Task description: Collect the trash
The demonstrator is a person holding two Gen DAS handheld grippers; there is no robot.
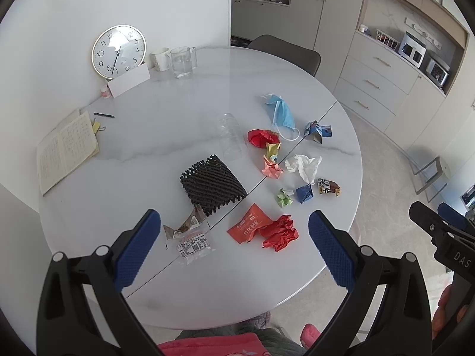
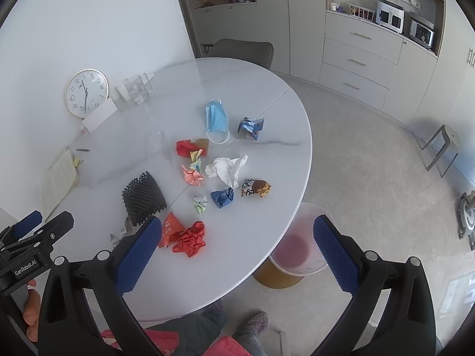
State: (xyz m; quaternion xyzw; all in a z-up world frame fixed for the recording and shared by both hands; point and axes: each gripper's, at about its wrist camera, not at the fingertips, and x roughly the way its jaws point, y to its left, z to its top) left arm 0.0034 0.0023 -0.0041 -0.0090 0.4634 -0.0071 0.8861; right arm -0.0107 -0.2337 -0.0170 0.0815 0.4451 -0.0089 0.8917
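Bin: your pink-bottomed translucent waste bin [image 2: 292, 249] stands on the floor just beside the tabletop edge, at 5 o'clock in the right wrist view; nothing shows in it.
Glass mug [image 1: 182, 61]: upright at 11 o'clock on the tabletop, beside a white mug [image 1: 161, 58]; you cannot tell the contents.
Clear plastic cup [image 1: 230, 136]: on its side near the middle, with no contents visible.
Trash: scattered across the tabletop – a blue face mask [image 1: 280, 114] at 1 o'clock, white tissue [image 1: 302, 164], black foam net [image 1: 212, 185], red crumpled paper [image 1: 280, 234] touching an orange packet [image 1: 248, 227] at 6 o'clock.
Left hand-held gripper [image 1: 234, 235]: your fingers are spread wide apart above the near trash, holding nothing.
Right hand-held gripper [image 2: 237, 244]: spread wide too, holding nothing, spanning the tabletop edge and bin.
Surface: round white marbled tabletop [image 1: 178, 112], with a clock [image 1: 118, 50] and notebook [image 1: 66, 149] at 10 o'clock.
Room: pale cabinets [image 2: 356, 53] and a grey chair [image 2: 242, 50] beyond.
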